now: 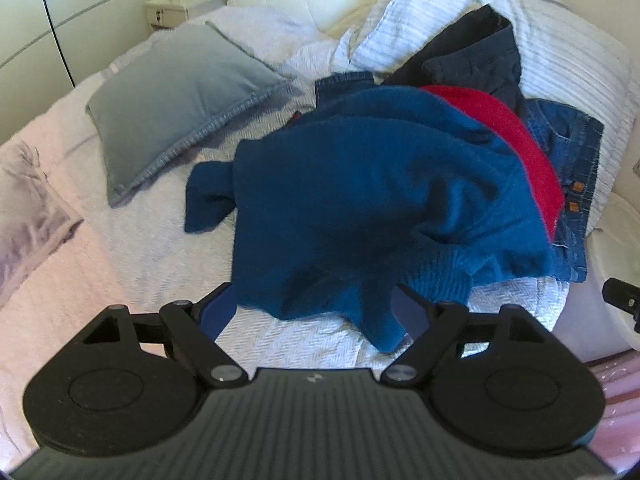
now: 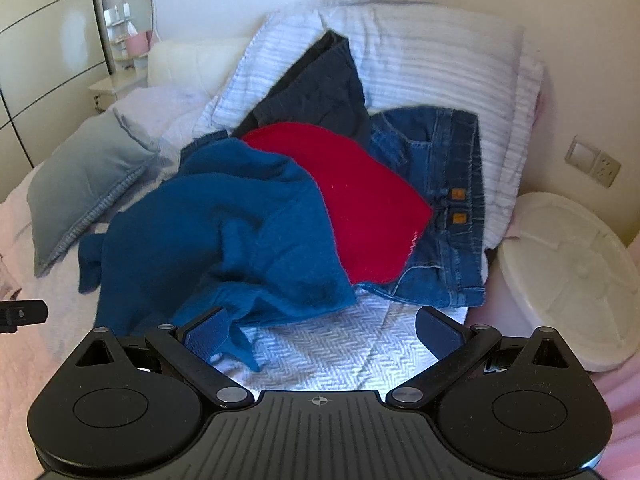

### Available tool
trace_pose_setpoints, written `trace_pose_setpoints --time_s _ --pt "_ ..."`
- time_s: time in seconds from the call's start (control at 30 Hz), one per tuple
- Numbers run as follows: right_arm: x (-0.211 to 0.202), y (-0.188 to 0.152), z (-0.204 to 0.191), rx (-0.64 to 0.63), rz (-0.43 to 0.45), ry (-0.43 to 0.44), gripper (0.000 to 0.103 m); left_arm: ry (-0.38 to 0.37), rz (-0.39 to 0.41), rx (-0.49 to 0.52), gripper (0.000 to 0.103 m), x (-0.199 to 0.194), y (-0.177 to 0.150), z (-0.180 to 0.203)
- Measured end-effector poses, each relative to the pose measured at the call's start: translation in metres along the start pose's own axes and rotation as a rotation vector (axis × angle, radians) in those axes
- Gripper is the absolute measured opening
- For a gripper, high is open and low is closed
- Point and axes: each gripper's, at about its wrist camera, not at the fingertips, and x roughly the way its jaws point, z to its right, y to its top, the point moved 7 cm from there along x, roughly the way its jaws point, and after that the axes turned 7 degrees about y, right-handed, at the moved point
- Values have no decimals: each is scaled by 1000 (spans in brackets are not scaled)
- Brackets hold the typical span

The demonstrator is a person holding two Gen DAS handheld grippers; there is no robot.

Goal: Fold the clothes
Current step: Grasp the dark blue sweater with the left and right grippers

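Note:
A blue knit sweater (image 1: 360,184) (image 2: 224,232) lies crumpled on the white bedspread (image 2: 328,356), on top of a pile. Behind it are a red garment (image 2: 360,200), blue jeans (image 2: 440,184) and a dark navy garment (image 2: 320,84). My left gripper (image 1: 312,312) stands open over the sweater's near edge; a fold of the hem lies between its fingers, and the pads do not press it. My right gripper (image 2: 322,334) is open over bare bedspread, with the sweater's hem draped against its left finger (image 2: 208,336).
A grey cushion (image 1: 176,96) lies left of the pile. A white ribbed pillow (image 2: 432,52) is propped behind the pile. A white round container (image 2: 568,272) stands at the right of the bed, below a wall socket (image 2: 596,164). A nightstand (image 1: 176,8) is at the far left.

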Motion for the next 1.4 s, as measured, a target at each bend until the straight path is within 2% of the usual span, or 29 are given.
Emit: trace_pose_setpoints --time_s 0.17,0.27,0.43,0.6,0.77,0.97,1.17,1.23,1.27,1.33,1.37,1.4 --pt "33 2 18 24 -33 20 103 -1 -61 -42 75 38 -4 -1" --pt "52 0 27 58 -59 44 103 10 -90 -50 75 60 -8 -3" --pt "83 -7 43 223 -87 132 102 6 -136 -107 75 94 -17 -10" --pt "113 -15 59 444 -97 202 98 -12 -201 -252 75 129 -24 -25" --pt "136 -15 67 633 -60 299 98 -85 -240 -464 75 165 -33 -43" --pt "162 -18 65 749 -41 392 98 -145 -262 -710 75 204 -55 -61" --pt "188 -27 61 804 -57 435 97 -170 -269 -933 73 236 -77 -79" --pt "193 -23 60 806 -54 455 92 -173 -265 -968 73 243 -76 -81" --pt "195 -21 59 804 -54 465 84 -174 -267 -979 73 246 -73 -81" --pt "198 -15 59 792 -58 460 69 -177 -253 -970 54 249 -65 -78" --pt "198 -13 60 787 -63 458 55 -177 -256 -948 30 251 -61 -76" --pt "198 -12 60 781 -68 455 34 -177 -261 -925 23 253 -56 -74"
